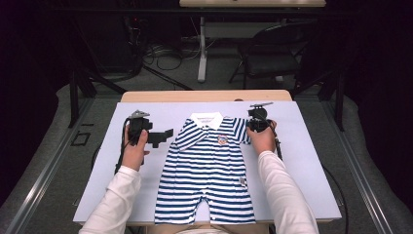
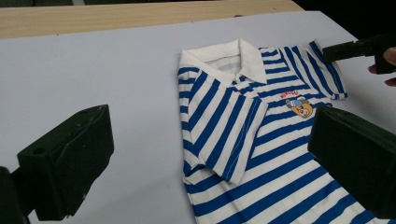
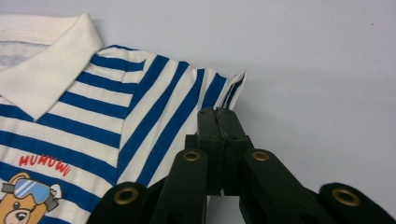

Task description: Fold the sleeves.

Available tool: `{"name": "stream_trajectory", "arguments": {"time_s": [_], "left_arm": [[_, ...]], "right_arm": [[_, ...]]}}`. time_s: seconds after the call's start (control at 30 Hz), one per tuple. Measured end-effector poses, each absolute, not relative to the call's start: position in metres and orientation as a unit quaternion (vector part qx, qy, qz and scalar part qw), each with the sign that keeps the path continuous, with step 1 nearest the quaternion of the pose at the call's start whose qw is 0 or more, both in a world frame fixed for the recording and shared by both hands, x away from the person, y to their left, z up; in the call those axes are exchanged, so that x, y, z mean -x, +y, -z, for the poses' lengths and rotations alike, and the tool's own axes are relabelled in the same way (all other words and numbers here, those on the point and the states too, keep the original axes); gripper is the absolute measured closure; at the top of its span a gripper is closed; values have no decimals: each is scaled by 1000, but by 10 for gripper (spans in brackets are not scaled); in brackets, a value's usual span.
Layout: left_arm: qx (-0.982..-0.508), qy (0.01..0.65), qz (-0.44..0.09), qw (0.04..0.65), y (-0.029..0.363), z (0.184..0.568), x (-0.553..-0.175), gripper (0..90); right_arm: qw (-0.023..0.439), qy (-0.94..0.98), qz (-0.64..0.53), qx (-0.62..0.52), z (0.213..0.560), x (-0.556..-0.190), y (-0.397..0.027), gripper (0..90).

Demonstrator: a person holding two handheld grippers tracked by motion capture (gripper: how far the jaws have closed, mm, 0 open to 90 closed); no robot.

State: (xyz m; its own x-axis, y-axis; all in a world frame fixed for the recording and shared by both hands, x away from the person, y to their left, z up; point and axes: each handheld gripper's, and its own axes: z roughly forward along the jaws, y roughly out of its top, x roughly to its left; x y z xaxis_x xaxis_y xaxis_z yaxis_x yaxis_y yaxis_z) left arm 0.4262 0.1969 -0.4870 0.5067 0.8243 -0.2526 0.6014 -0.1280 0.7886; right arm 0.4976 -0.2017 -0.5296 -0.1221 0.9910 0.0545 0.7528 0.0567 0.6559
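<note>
A blue-and-white striped baby romper (image 1: pixel 207 165) with a white collar (image 1: pixel 206 120) and a bear print lies flat on the white mat (image 1: pixel 302 161). My right gripper (image 1: pixel 253 122) is at the garment's right sleeve. In the right gripper view its jaws (image 3: pixel 218 116) are shut on the edge of that sleeve (image 3: pixel 205 88), whose hem stands up a little. My left gripper (image 1: pixel 160 136) hovers beside the left sleeve (image 2: pixel 219 126). It is open (image 2: pixel 210 158) and its pads touch nothing. The right gripper (image 2: pixel 359 49) also shows at the far side of the left gripper view.
The mat covers a wooden table (image 1: pixel 204 95) whose far edge shows bare. Behind it stand a black folding chair (image 1: pixel 272 53) and a white table leg (image 1: pixel 202 48), with cables (image 1: pixel 160 56) on the floor. The mat is bare on both sides of the garment.
</note>
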Motion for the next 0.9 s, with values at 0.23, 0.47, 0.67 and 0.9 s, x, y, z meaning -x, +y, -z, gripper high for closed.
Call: {"name": "stream_trajectory", "arguments": {"time_s": [0.23,0.47,0.67,0.9], "left_arm": [[-741,480,-122,453,197,487,-426,5],[-742,480,-122,452,197,487,-427,5],[-741,482,-121,452,196,488,-426,5],[-741,480,-122,453,197,487,-427,5]], "right_arm": [[215,698,-287,-620,524,-495,-200,900],[222,711,-294,-599,520,-491,-193,900],[219,716,-305,-588,517,-487,-185,900],[210,727,-317,-572,517,-483,-173,900]]}}
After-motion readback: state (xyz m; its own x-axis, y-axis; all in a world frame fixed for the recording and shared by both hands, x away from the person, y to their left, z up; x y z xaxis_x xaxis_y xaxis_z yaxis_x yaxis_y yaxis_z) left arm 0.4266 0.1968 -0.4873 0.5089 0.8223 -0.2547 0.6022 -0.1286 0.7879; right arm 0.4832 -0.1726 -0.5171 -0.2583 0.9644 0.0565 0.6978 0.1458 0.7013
